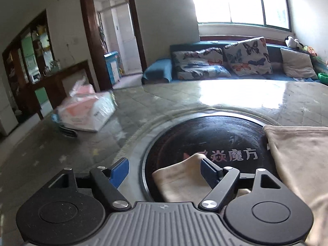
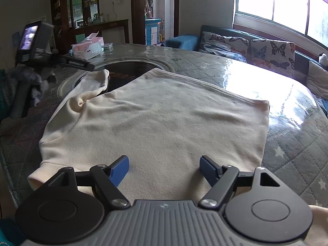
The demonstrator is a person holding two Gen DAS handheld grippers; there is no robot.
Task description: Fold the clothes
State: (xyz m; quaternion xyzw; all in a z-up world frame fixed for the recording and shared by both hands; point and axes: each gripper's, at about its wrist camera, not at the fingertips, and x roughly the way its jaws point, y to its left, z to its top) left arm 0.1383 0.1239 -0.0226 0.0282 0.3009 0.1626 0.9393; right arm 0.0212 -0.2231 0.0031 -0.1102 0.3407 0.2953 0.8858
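Both open: left hand-held gripper (image 1: pixel 165 169) has the sleeve (image 1: pixel 178 176) between its fingers, right hand-held gripper (image 2: pixel 164 168) hovers over the shirt (image 2: pixel 160 119), so I'd pinch deep, lift evenly.

Cream garment (image 2: pixel 160 123) soft matt fleecy cloth. Table (image 2: pixel 287 143) quilted fabric under glossy clear cover. Beyond garment, tissue pack (image 2: pixel 88 49) shiny plastic wrap

Tissue pack (image 1: pixel 85 110) on quilted table (image 1: pixel 184 98) — black hotplate (image 1: pixel 207 141) inset; butterfly cushions (image 1: pixel 247 56) on sofa (image 1: pixel 157 69) under window (image 1: pixel 239 0).
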